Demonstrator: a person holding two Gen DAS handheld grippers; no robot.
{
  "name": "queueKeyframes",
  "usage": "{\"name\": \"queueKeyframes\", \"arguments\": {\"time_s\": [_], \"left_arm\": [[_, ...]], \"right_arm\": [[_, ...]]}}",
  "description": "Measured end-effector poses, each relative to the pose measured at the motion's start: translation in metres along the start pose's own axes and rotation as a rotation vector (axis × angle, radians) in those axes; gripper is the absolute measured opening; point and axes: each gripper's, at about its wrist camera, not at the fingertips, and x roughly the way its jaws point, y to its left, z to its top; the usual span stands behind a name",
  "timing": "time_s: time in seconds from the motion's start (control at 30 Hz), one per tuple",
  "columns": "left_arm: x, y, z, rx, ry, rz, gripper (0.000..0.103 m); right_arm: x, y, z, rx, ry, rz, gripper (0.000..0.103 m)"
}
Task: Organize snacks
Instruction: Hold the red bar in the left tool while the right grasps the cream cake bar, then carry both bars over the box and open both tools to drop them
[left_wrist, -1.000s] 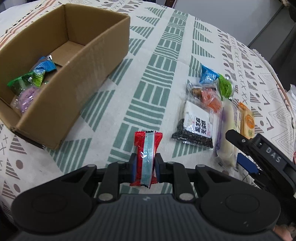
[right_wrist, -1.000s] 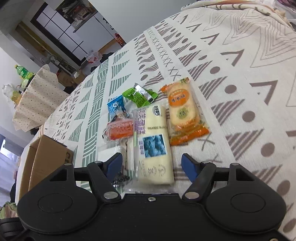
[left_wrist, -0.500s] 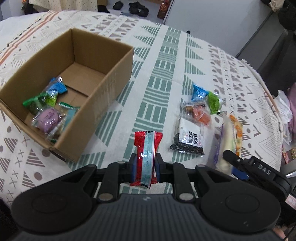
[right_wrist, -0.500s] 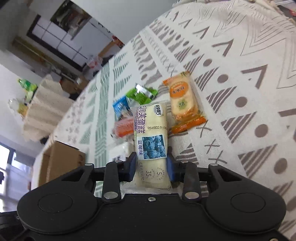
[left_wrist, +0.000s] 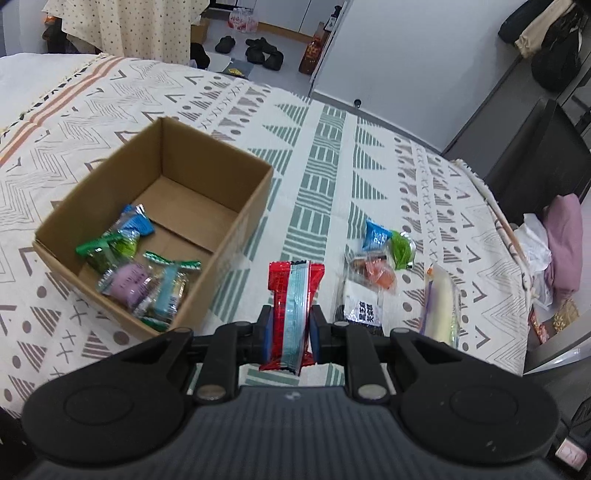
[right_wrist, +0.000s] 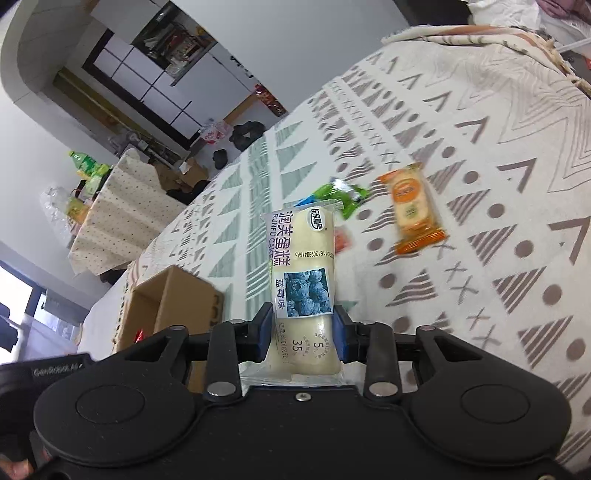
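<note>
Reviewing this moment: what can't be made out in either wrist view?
- Box contents, right view: the near wall and the other gripper's body hide them.
- Orange packet, right view: label blurred.
- Black-and-white packet, left view: lower end hidden behind the left gripper.
- Cake, right view: near end hidden by the right gripper.

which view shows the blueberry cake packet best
The right wrist view: the blueberry cake packet fills the centre, label readable, pinched between the right gripper fingers. The left wrist view shows the same packet only edge-on at the right, label unreadable.
</note>
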Motion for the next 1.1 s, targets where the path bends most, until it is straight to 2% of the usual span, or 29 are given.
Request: {"name": "queueKeyframes", "arguments": {"time_s": [0.4, 0.8, 1.1], "left_arm": [[-0.026, 0.035, 0.023, -0.025, -0.052, -0.045, 0.019], [-0.033, 0.073, 0.04, -0.081, -0.064, -0.065, 0.019], [-0.029, 0.103, 0.047, -0.124, -0.055, -0.067, 0.019]], "right_arm": [[-0.002, 0.063, -0.012, -0.061, -0.01, 0.046, 0.033], [0.008, 0.116, -0.019, -0.101, -0.002, 0.086, 0.033], [0.024, 0.145, -0.028, -0.129, 0.015, 0.084, 0.033]]}}
